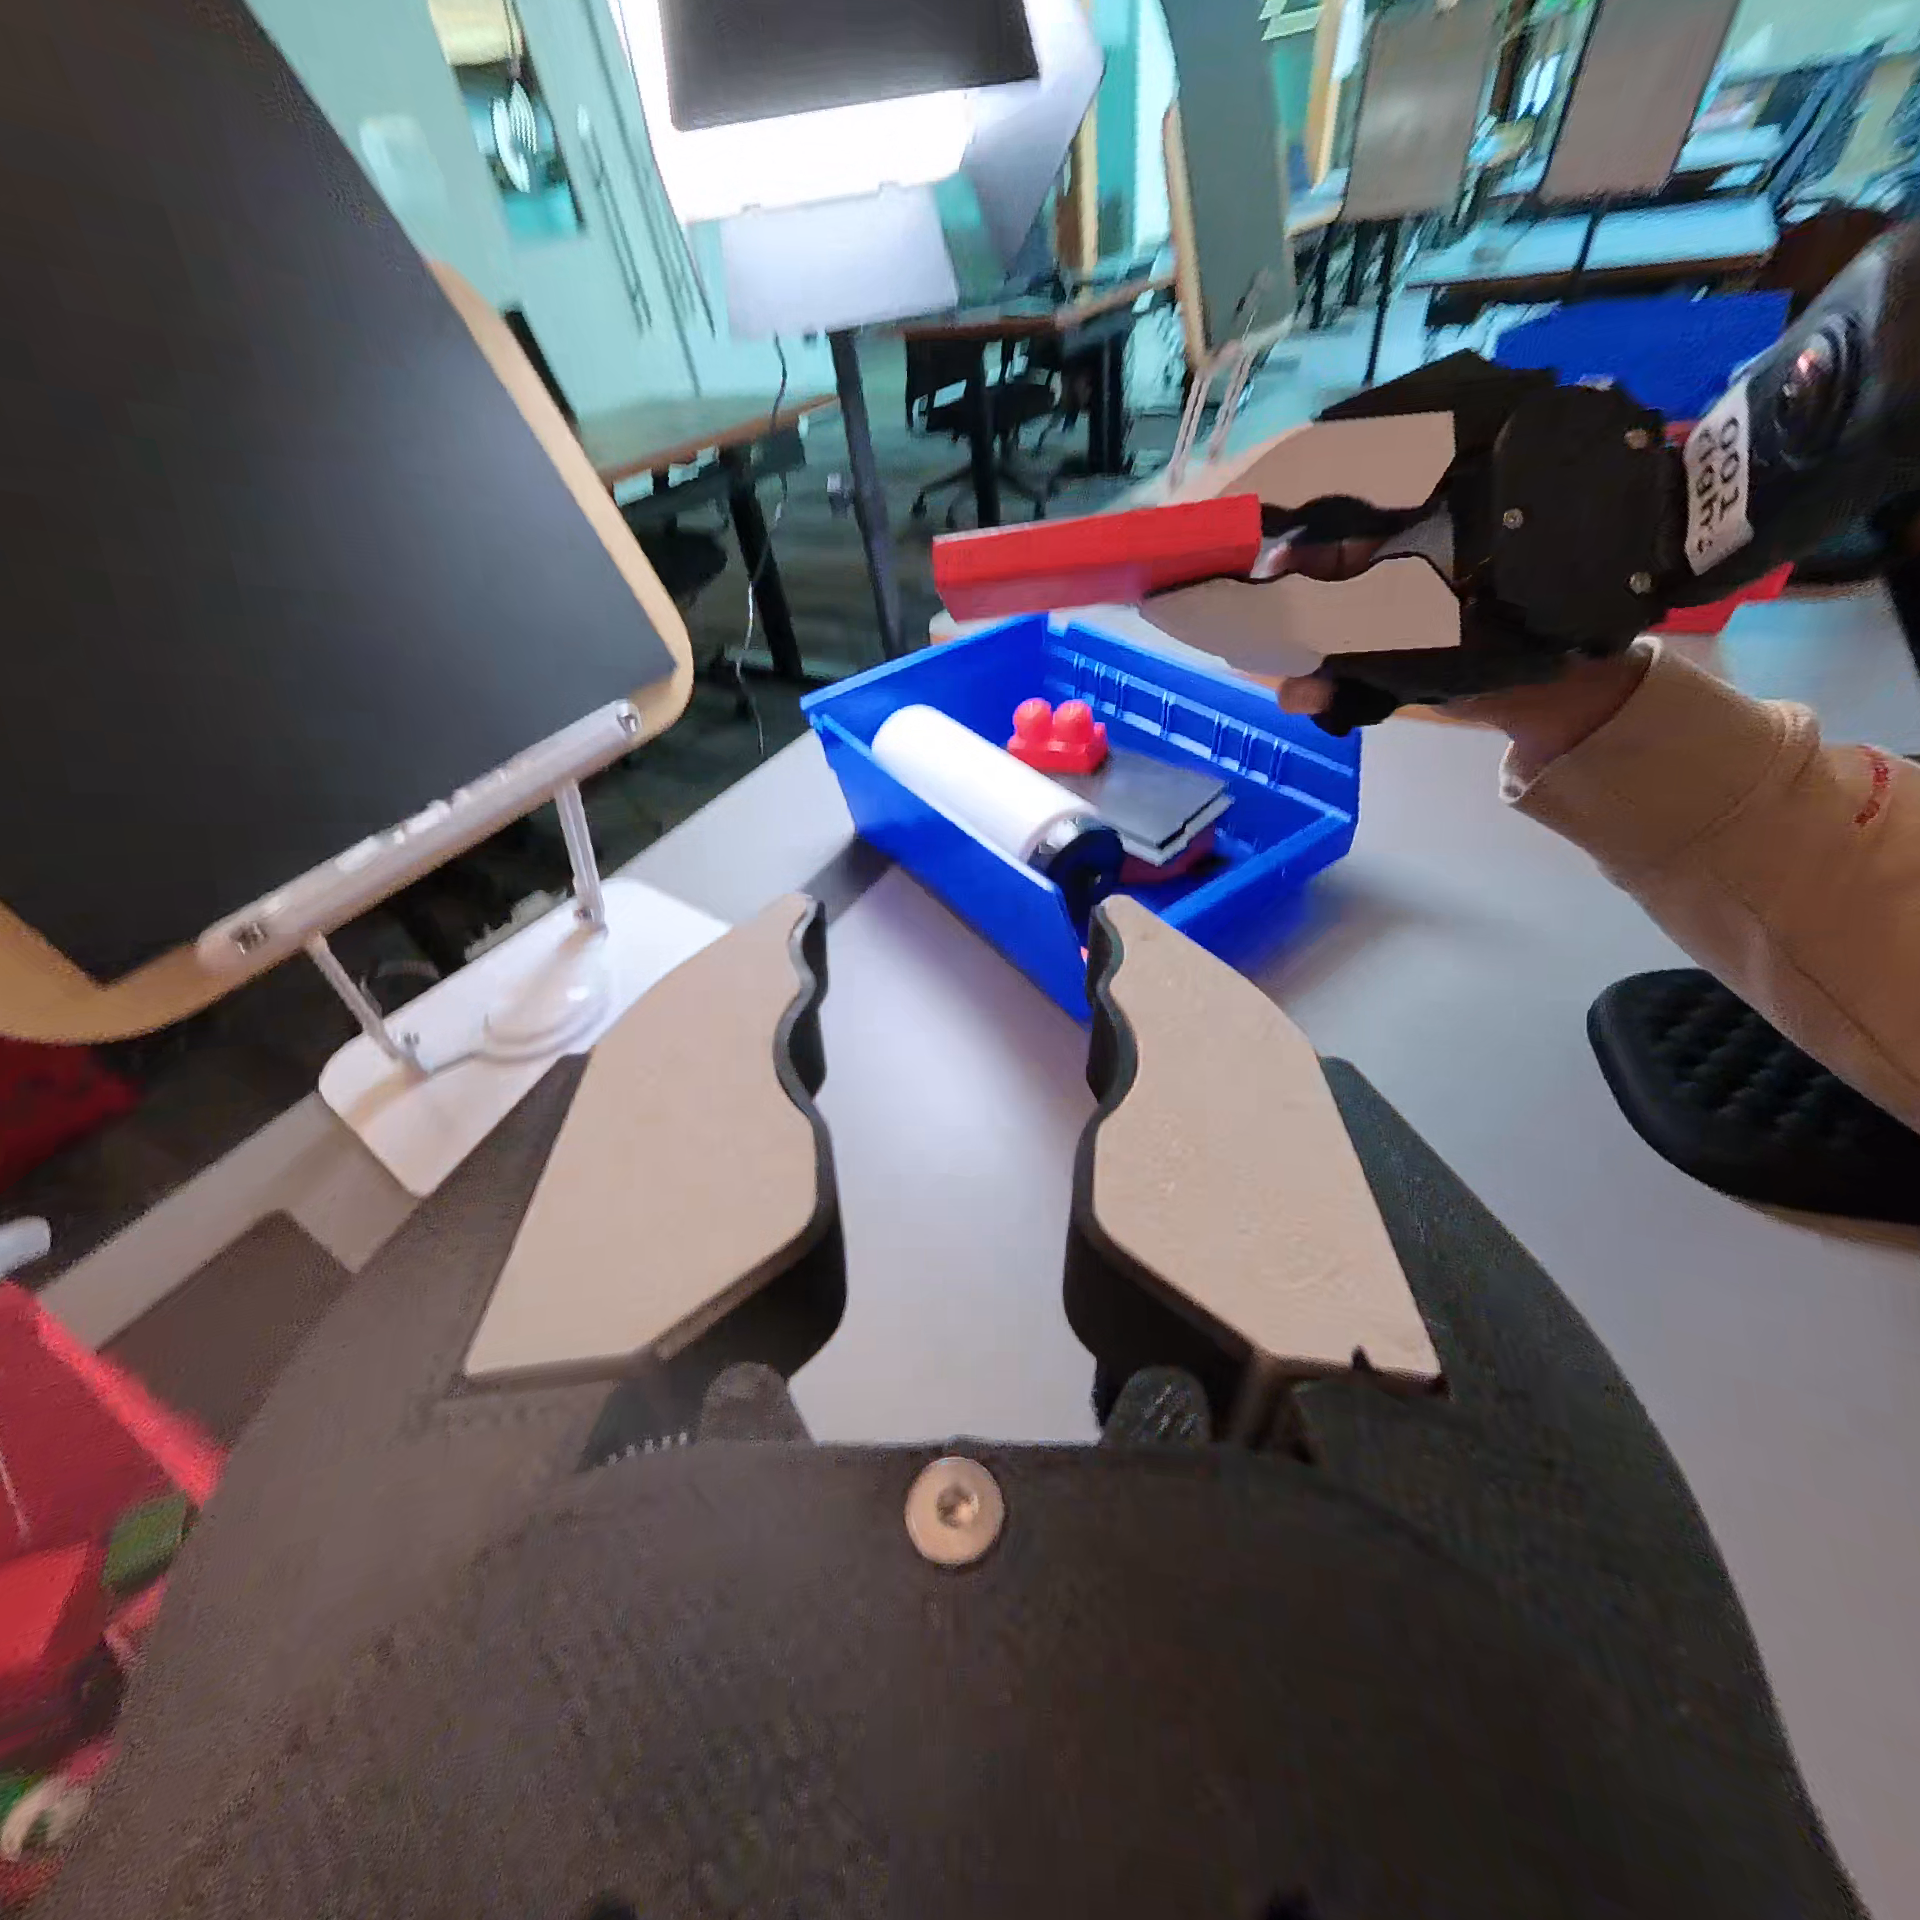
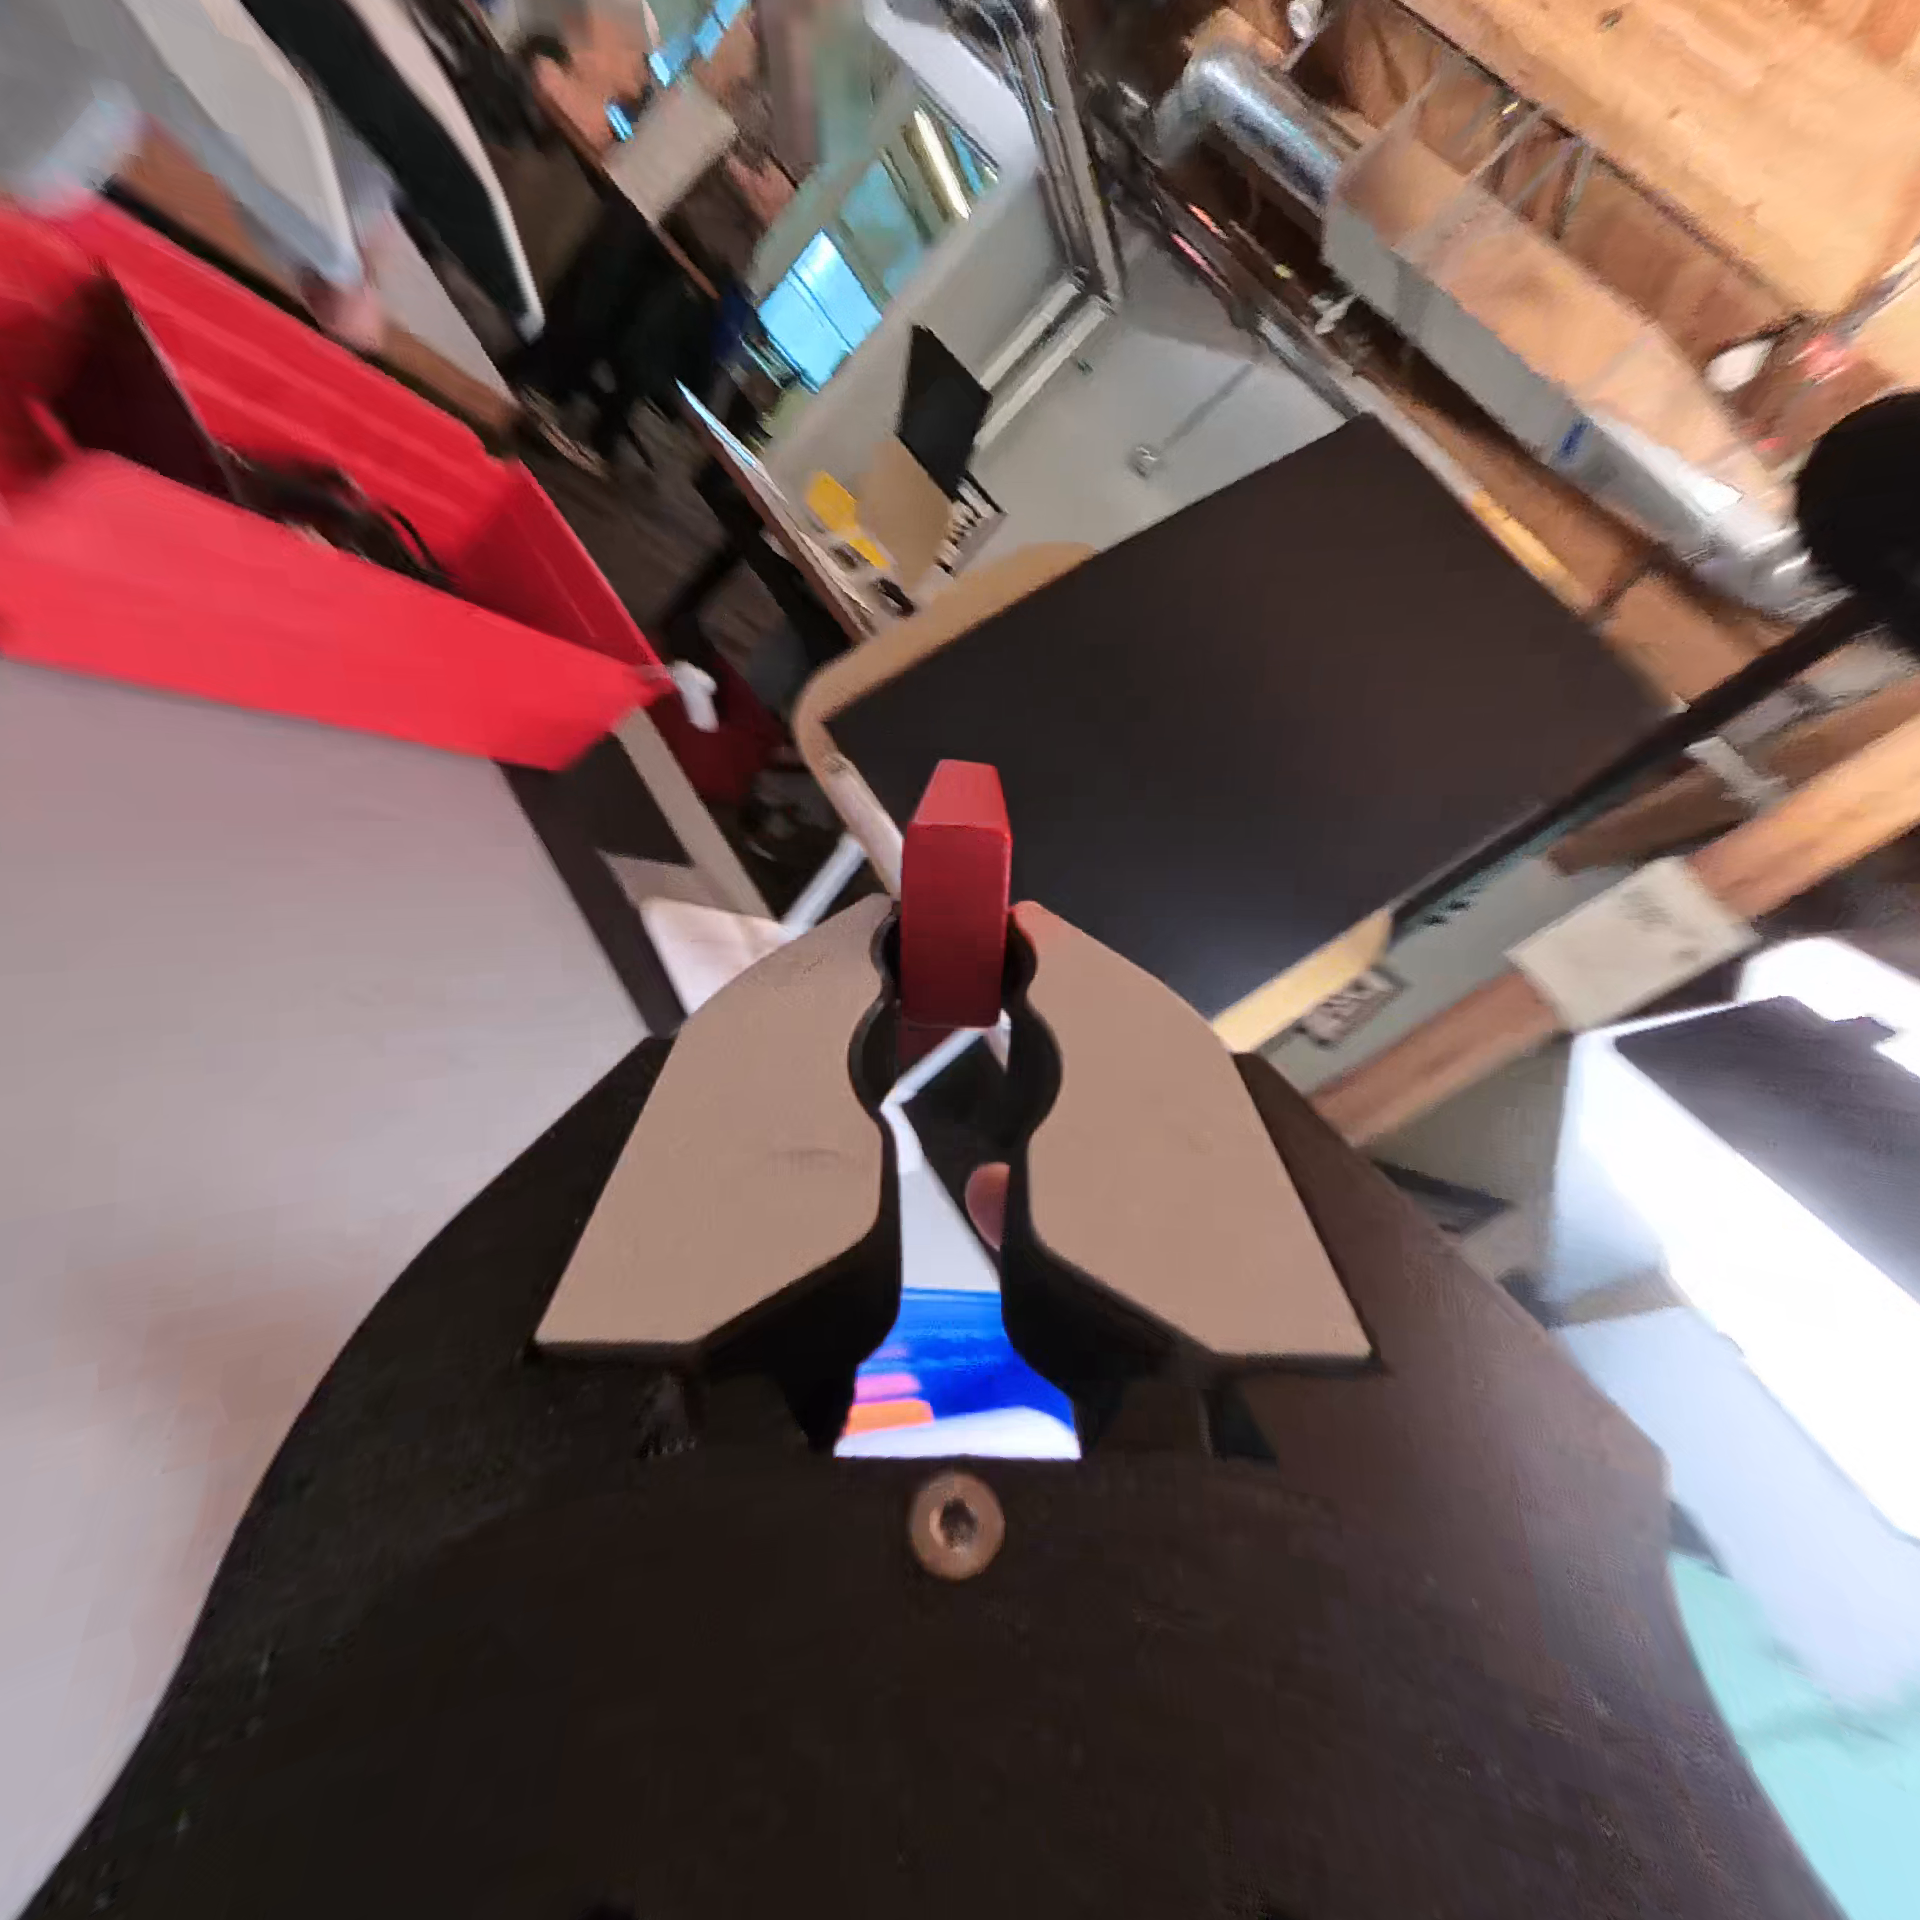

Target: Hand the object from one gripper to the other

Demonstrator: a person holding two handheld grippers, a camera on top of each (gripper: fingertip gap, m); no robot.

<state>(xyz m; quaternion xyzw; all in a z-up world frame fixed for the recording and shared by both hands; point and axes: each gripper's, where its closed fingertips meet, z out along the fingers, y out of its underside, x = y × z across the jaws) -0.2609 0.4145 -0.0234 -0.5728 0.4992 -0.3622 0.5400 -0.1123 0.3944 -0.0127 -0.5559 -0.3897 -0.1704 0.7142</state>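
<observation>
Red block [image 1: 1091, 556] pinched in right claw [image 1: 1226, 582], held in air above blue bin [image 1: 1195, 925] on bench [image 1: 1558, 1351]. Left claw [image 1: 951, 940] spread, empty, near bin.

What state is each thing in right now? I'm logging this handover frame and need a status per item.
red block: held in the air above the bin, one end clamped.
right gripper: shut on the red block.
left gripper: open, holding nothing, apart from the block.
blue bin: on the table, open-topped, holding parts.
white roller: lying on its side in the bin.
small red studded piece: resting in the bin.
</observation>
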